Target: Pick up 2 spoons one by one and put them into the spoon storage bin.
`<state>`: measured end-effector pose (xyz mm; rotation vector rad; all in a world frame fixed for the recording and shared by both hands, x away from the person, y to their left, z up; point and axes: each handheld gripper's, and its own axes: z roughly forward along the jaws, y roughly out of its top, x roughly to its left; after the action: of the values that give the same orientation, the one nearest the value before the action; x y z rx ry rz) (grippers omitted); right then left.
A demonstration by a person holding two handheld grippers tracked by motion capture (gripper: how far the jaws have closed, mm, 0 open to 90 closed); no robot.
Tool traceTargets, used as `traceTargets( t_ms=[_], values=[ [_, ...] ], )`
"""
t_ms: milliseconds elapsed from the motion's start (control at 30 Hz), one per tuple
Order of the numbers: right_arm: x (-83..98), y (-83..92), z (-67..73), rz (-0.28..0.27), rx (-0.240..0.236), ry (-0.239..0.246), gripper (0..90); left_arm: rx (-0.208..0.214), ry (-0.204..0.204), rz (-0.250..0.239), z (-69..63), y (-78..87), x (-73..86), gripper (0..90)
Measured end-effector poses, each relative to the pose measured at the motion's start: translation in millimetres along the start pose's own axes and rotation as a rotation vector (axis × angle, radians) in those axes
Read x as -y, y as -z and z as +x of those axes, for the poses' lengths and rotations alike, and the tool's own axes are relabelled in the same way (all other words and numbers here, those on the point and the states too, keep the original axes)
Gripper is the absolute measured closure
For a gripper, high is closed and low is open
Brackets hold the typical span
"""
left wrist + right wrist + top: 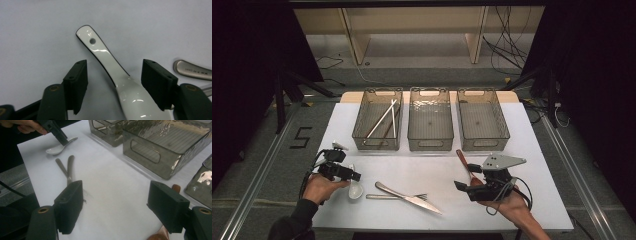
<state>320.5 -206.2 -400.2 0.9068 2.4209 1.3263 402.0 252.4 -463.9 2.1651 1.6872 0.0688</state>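
The white spoon (pixel 117 75) lies flat on the table (pixel 512 210) at its left front, its neck between the left gripper (pixel 113 85) jaws, which stand apart, neither pad touching it. Glazed and sloped, it could squirt out or tip if the pads close off-centre. Just beside lie a knife (pixel 409 196) and fork (pixel 394 196); a skid might knock them. The right gripper (pixel 115 207) hangs open, probably over a brown handle (pixel 176 188), 3 bins (pixel 430 120) beyond.

High view overhead; tongs cameras low, sharing spoon (pixel 125 87).
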Motion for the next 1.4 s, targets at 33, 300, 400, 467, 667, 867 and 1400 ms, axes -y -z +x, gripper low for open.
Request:
traceTargets(
  t_ms=[33,300,400,467,667,867,1400],
  values=[
    [0.1,-0.2,-0.1,0.001,0.000,0.001,29.4,0.004,0.001,0.006,-0.2,-2.0,-0.8,41.4],
    [0.0,-0.9,0.1,0.003,0.000,0.005,29.4,-0.023,-0.069,0.020,-8.4,-5.7,-1.6,57.4],
    [-0.3,-0.6,0.6,0.000,0.001,0.007,29.4,-0.038,-0.083,0.022,-9.2,-5.8,-1.8,64.3],
    [-0.2,-0.6,0.8,0.001,0.002,0.009,29.4,-0.033,-0.081,0.019,-8.6,-6.0,-2.0,69.1],
    [-0.3,-0.7,1.2,0.002,0.001,0.009,29.4,0.037,-0.100,0.037,-12.7,-7.4,-3.3,83.2],
    [-0.2,-0.6,0.8,0.001,0.002,0.009,29.5,0.036,-0.124,0.042,-14.9,-7.8,-3.5,84.6],
    [0.3,-0.2,0.2,0.003,0.003,0.005,29.4,0.153,-0.158,-0.091,-25.8,19.4,-8.6,85.0]
  ],
)
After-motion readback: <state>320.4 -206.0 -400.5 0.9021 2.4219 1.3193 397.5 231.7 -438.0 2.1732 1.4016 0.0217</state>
